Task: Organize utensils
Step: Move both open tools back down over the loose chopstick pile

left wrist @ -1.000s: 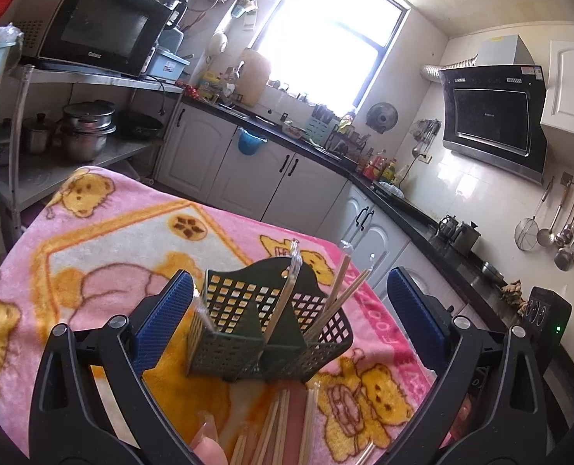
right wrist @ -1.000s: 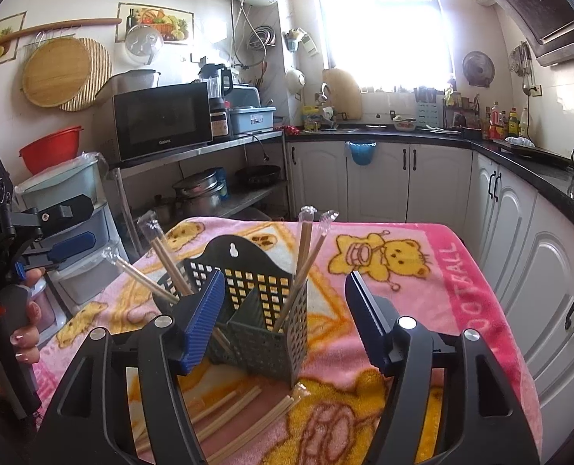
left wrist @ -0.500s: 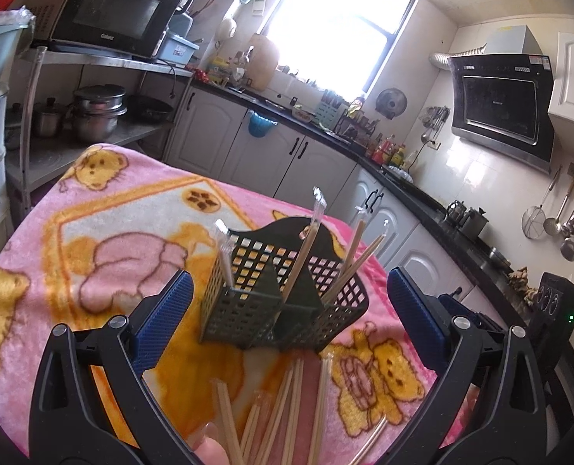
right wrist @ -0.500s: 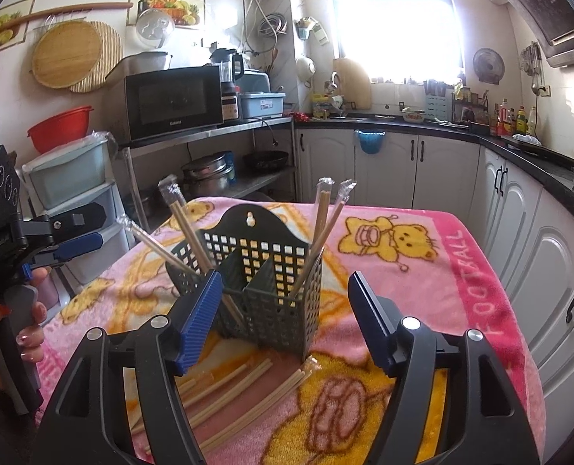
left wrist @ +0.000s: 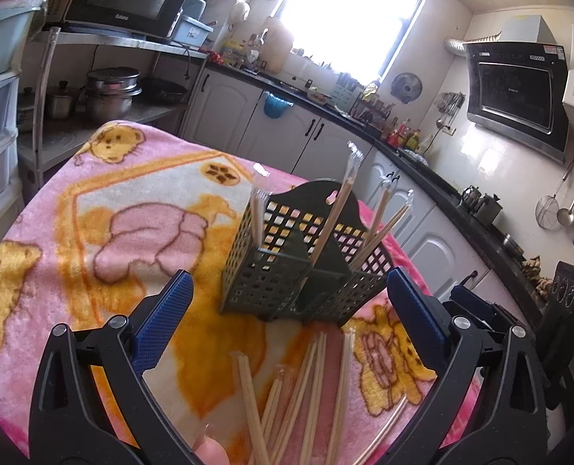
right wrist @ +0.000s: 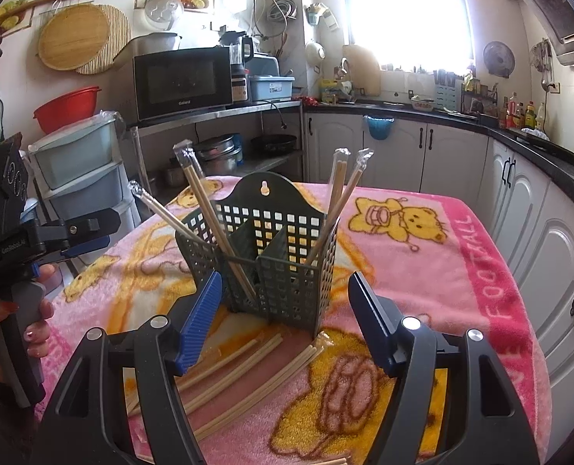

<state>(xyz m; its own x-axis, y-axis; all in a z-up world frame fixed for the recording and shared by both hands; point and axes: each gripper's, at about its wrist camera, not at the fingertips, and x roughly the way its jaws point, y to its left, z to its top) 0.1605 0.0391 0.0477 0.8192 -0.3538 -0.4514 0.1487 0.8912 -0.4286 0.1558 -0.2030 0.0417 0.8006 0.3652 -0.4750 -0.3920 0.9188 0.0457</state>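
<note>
Left gripper (left wrist: pixel 287 302): black frame with blue ribbed pads, jaws spread wide, nothing between the pads; fills the lower part of the left wrist view.
Right gripper (right wrist: pixel 285 310): same build, jaws standing apart and empty; low centre of the right wrist view.
Loose utensils: pale wooden chopsticks in clear sleeves (left wrist: pixel 306 395) lie scattered on the cloth, low in both views, just in front of the holder.
Holder: dark green perforated plastic utensil basket with dividers (right wrist: pixel 275 255) stands upright at mid-frame, beyond both sets of pads.
Sorted utensils: several sleeved chopsticks (right wrist: pixel 209 209) lean out of the basket's compartments.
Surface: pink fleece blanket with yellow bear prints (right wrist: pixel 411 255) covers the table.
Person: a hand (right wrist: pixel 0 333) at the left edge of the right wrist view holds the left gripper's handle.
</note>
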